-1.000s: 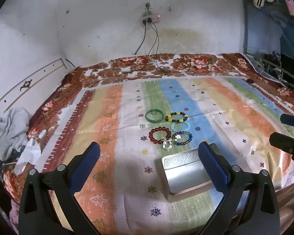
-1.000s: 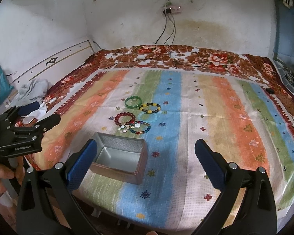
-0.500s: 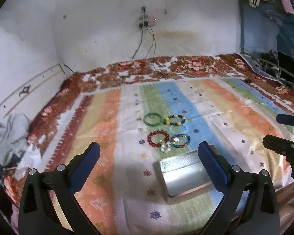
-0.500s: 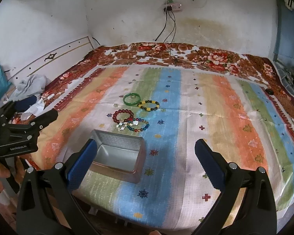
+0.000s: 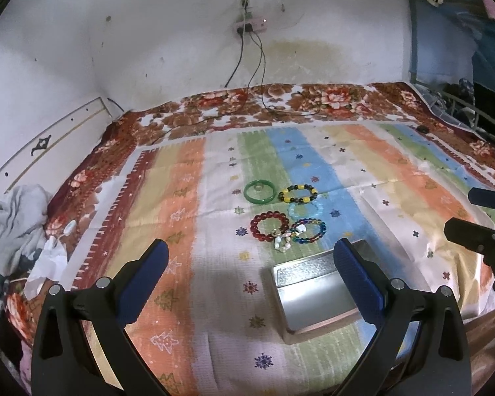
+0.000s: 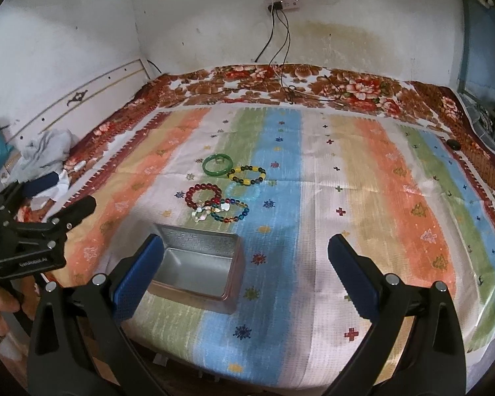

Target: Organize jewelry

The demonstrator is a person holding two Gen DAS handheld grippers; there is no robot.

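Bed (image 6: 363,198), covered by a striped multicolour cloth with small printed motifs, over a red-brown floral blanket (image 6: 346,89).

Item 1: open rectangular silver metal tin (image 6: 198,264), near the front edge of the bed, nothing visible inside.

Item 2: solid green bangle (image 5: 259,191), farthest of the group from the tin.

Item 3: yellow-and-black beaded bracelet (image 5: 297,194), just beside the green bangle.

Item 4: pale turquoise translucent bracelet (image 5: 304,208), between items 3 and 6.

Item 5: dark red beaded bracelet (image 5: 270,225), beyond the tin.

Item 6: blue multicolour glass-bead bracelet (image 5: 308,230), just beside the red one.

Item 7: small white-and-gold charm piece (image 5: 282,241), touching items 5 and 6; detail too small to tell.

Left gripper (image 5: 250,264): blue-padded fingers wide apart, holding nothing, above the bed's near part.

Right gripper (image 6: 246,259): fingers wide apart, holding nothing, above the tin side of the bed.
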